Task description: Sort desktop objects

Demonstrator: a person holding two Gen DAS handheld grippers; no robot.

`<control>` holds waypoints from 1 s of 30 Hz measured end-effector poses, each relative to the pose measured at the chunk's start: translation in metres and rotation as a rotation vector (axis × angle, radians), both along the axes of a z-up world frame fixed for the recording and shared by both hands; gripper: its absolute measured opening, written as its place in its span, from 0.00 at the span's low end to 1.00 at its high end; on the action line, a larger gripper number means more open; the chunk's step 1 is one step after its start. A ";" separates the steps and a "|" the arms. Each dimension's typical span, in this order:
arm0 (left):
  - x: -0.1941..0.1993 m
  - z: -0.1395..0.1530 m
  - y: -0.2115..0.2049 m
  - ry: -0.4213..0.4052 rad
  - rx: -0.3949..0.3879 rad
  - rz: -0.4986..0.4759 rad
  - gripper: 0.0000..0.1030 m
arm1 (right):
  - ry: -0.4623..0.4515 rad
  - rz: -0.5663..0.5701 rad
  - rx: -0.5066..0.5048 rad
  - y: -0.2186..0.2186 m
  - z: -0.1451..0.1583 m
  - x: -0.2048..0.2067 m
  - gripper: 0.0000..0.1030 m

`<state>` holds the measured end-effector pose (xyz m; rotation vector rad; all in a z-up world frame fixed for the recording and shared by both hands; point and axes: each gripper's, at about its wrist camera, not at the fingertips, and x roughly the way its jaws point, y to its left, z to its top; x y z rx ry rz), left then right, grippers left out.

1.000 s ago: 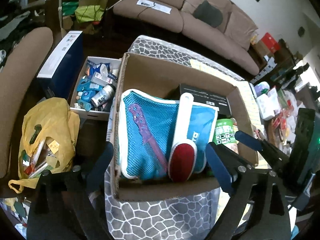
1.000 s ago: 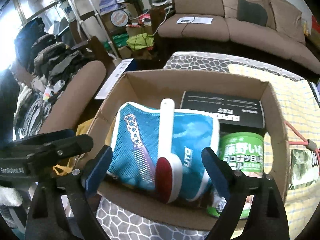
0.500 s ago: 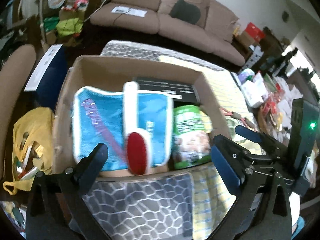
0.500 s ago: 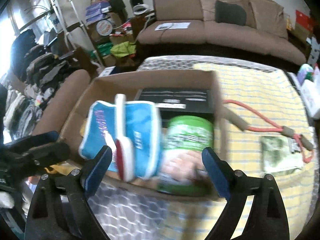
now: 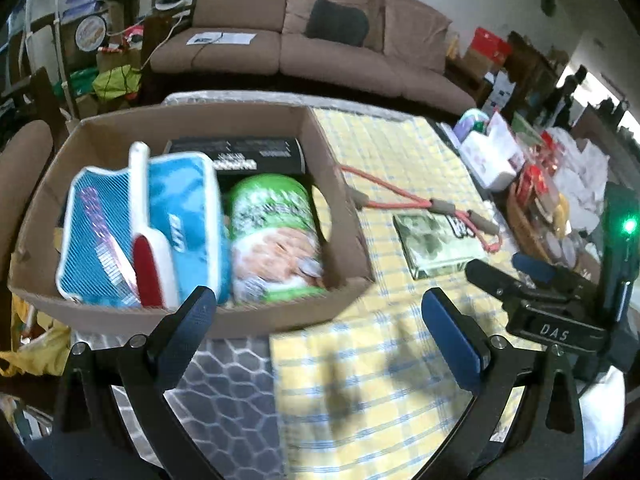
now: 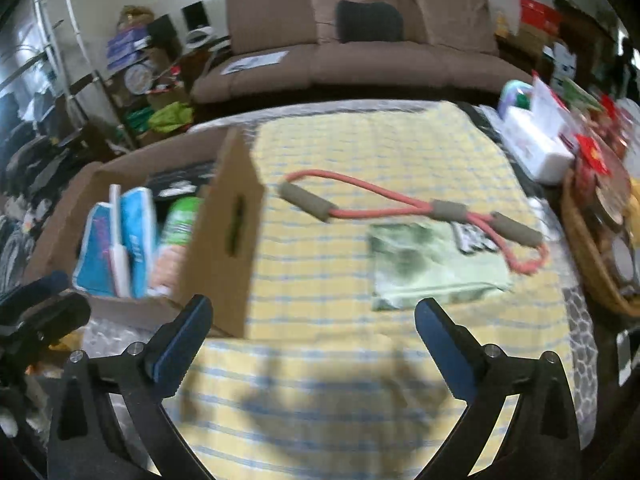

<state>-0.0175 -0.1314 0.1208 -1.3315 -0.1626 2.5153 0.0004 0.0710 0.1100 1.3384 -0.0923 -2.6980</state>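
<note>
Behind everything a brown sofa (image 6: 360, 44) runs along the wall, and below us a yellow checked cloth (image 6: 360, 152) covers the table. Ahead and to the left of our left gripper (image 5: 318, 316) sits a cardboard box (image 5: 340, 200) holding a blue mesh pouch (image 5: 96, 236), a white brush with a red pad (image 5: 146, 248), a green canister (image 5: 272, 240) and a black carton (image 5: 240, 154). That gripper's 2 blue pads are spread wide with nothing between them, above bare cloth. Our right gripper (image 6: 310, 320) is just to its right; its jaws are opening, also empty. Ahead of it and slightly right lies a pale green packet (image 6: 424, 264), flat on the cloth, with a pink resistance band (image 6: 384, 210) across its far corner. Farther right are a white tissue pack (image 6: 532, 144) and a wicker basket (image 6: 592, 268).
</note>
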 end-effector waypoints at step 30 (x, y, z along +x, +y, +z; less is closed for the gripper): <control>0.020 -0.119 0.098 0.029 -0.222 0.183 1.00 | -0.059 0.012 0.137 0.066 -0.101 0.009 0.99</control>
